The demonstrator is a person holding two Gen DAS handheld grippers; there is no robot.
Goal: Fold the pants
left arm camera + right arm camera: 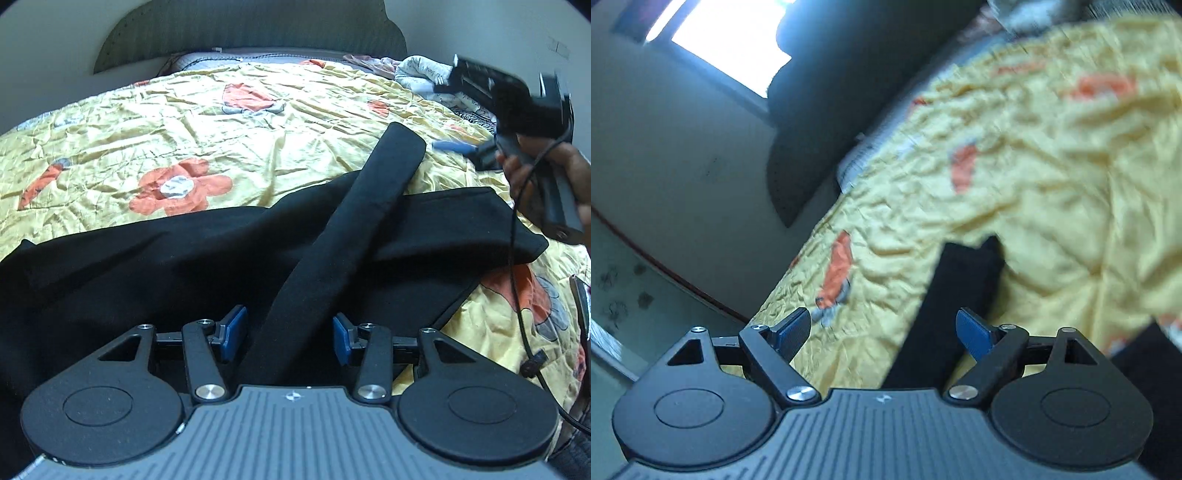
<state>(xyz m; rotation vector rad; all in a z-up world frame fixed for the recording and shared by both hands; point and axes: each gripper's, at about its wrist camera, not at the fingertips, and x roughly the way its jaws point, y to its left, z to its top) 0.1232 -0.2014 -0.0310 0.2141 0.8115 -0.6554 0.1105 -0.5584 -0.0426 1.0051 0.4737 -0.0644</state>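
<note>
Black pants [155, 258] lie spread across a yellow flowered bedspread [184, 122]. One narrow leg [354, 206] runs from between my left gripper's fingers up and right over the rest of the cloth. My left gripper [290, 334] is open, its blue pads either side of that leg without closing on it. My right gripper [882, 328] is open and empty above the bed; it also shows at the upper right of the left wrist view [517, 110], held in a hand. In the right wrist view the end of the black leg [953, 291] lies below the gripper.
A dark headboard [240, 29] and a grey pillow [258, 59] are at the far end of the bed. Crumpled patterned cloth [424, 70] lies at the far right. A wall and a bright window [731, 40] are to the left in the right wrist view.
</note>
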